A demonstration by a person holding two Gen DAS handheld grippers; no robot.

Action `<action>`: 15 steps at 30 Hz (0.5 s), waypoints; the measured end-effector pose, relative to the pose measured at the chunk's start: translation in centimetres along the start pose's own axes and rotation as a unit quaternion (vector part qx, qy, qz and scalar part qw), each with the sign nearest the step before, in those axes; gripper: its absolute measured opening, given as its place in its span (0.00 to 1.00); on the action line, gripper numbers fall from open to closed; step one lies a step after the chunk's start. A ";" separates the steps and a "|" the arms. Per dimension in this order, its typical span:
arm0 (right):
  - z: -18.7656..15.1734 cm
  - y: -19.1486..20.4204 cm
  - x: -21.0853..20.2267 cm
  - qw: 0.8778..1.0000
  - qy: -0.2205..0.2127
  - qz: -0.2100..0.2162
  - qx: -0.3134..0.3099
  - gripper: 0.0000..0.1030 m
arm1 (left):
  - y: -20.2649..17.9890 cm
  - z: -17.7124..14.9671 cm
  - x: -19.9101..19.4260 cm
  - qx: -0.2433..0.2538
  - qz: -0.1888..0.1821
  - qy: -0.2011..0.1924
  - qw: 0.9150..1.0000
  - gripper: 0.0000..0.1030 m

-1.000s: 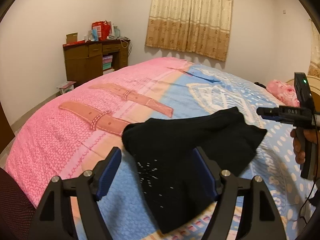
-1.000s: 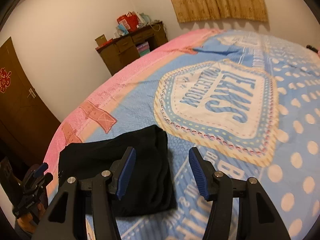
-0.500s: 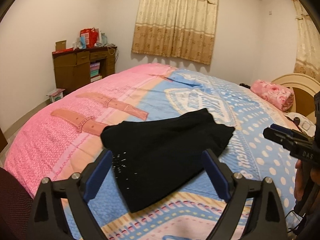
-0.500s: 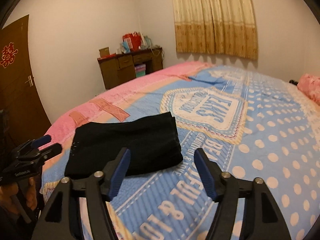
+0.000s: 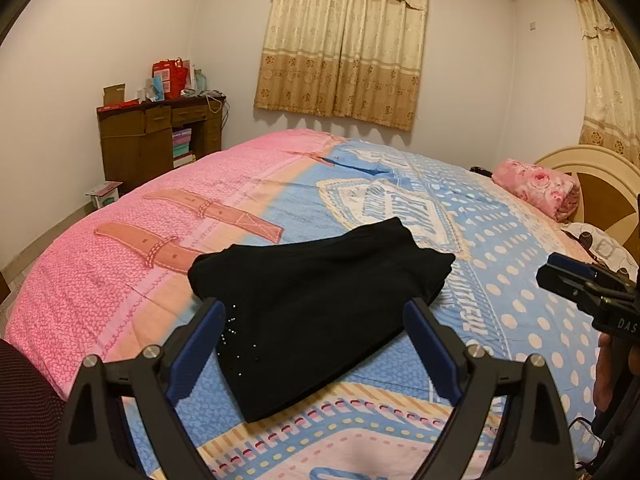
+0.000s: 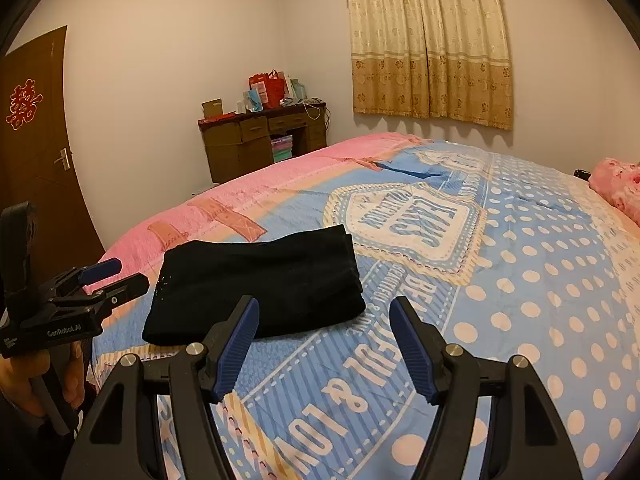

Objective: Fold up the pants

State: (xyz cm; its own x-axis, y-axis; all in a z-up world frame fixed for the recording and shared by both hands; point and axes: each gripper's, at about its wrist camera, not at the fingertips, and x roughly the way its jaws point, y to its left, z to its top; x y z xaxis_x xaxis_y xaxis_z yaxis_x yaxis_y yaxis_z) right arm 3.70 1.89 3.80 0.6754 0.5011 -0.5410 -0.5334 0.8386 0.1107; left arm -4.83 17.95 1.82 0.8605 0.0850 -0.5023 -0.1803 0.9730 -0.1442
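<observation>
Pants: black pants (image 5: 320, 304), folded into a compact stack, lie flat on the bedspread (image 5: 500, 264) near the bed's front edge, at the seam where its pink half meets its blue half. Small shiny studs dot the corner nearest the left gripper.
Pants, right wrist view: the same folded stack (image 6: 260, 284) sits left of the bedspread's printed white badge, its layered edges showing at the right end.
Left gripper: left gripper (image 5: 314, 354) has its blue-padded fingers spread wide apart, held above the bed. The pants appear between the fingers in the view but lie beyond them on the bedspread; nothing is pinched.
Left gripper, right wrist view: it (image 6: 116, 276) shows at the left edge, fingers parted, a hand (image 6: 60, 380) wrapped round its handle.
Right gripper: right gripper (image 6: 322, 348) stands with its jaws apart and empty, over the blue dotted part of the bedspread, just right of the pants and not touching them.
Right gripper, left wrist view: its (image 5: 576, 276) black body with blue pads juts in from the right edge, well clear of the pants.
Room: brown desk (image 5: 160, 140) cluttered on top, against the far wall.
Window: beige curtain (image 5: 344, 40) hangs behind the bed.
Head of bed: pink floral pillow (image 5: 536, 188) by the headboard.
Door: brown door (image 6: 36, 140) with a red ornament.
</observation>
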 end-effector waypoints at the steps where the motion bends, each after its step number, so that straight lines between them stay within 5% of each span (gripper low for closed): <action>1: -0.1 0.1 -0.1 1.000 0.000 -0.001 -0.001 0.67 | 0.0 0.0 0.0 0.000 0.001 0.000 1.000 0.91; 15: -0.7 0.7 0.2 1.000 0.007 0.006 -0.007 0.67 | 0.2 -0.2 0.4 0.005 0.006 0.003 1.000 0.91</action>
State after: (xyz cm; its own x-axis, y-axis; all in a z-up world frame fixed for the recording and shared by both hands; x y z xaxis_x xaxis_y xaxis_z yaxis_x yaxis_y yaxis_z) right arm 3.07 2.42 3.18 0.6622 0.5076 -0.5512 -0.5480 0.8298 0.1059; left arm -4.64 18.16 1.47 0.8554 0.0959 -0.5090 -0.1866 0.9738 -0.1302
